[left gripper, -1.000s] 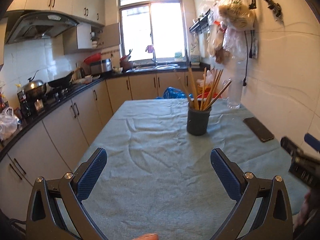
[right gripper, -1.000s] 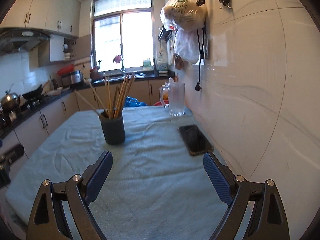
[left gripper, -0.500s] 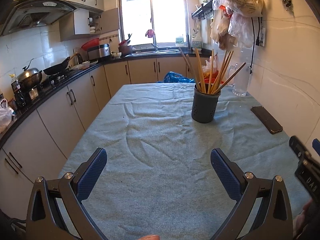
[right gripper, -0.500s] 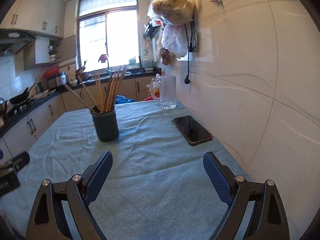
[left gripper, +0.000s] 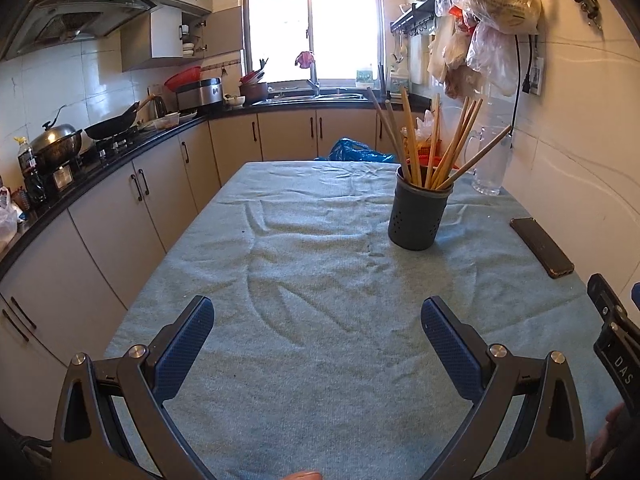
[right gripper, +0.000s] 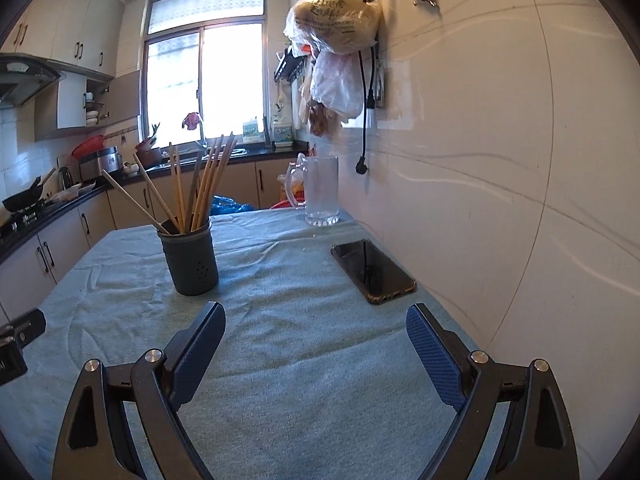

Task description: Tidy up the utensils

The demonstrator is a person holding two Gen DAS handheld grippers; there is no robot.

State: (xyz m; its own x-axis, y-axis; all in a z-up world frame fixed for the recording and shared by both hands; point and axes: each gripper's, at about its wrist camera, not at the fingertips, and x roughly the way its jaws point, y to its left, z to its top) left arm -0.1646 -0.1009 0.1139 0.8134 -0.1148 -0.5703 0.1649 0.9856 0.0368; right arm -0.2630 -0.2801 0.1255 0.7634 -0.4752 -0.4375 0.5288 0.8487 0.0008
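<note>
A dark grey perforated holder (left gripper: 418, 216) stands upright on the table, right of centre, with several wooden chopsticks (left gripper: 438, 148) fanned out in it. It also shows in the right wrist view (right gripper: 192, 258), chopsticks (right gripper: 200, 184) upright inside. My left gripper (left gripper: 316, 322) is open and empty, low over the near part of the cloth, well short of the holder. My right gripper (right gripper: 314, 330) is open and empty, to the right of and nearer than the holder.
The table wears a pale blue-green cloth (left gripper: 312, 264). A black phone (right gripper: 372, 270) lies near the right wall; a glass mug (right gripper: 320, 194) stands at the far right. Kitchen counters with cookware (left gripper: 56, 148) run along the left. Plastic bags (right gripper: 336, 28) hang on the wall.
Both grippers have pitched down and moved forward: the holder now sits lower and larger in both views. Both stay open and empty.
</note>
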